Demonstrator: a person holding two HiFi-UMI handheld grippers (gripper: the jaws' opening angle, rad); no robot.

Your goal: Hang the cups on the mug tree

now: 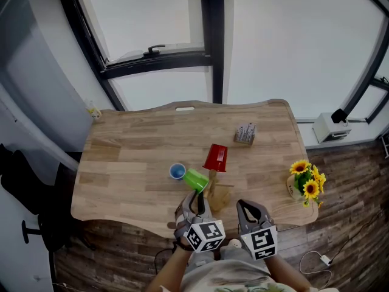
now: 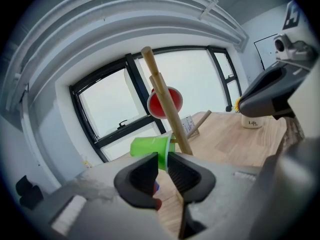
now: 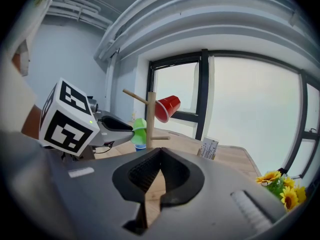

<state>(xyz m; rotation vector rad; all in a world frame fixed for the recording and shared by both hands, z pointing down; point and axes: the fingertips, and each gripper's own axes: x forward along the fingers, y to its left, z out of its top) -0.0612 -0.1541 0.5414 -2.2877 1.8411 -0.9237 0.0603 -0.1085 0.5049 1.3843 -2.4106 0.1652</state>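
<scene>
A wooden mug tree stands near the table's front edge. A red cup hangs on an upper peg. A green cup lies sideways against the trunk, its rim between the jaws of my left gripper. The jaws stand slightly apart, so I read it as open around the rim. A blue cup stands on the table left of the tree. My right gripper is shut and empty, right of the tree.
The wooden table carries a small printed box behind the tree. A white pot of sunflowers sits at the right edge. A window with black frames is beyond the table.
</scene>
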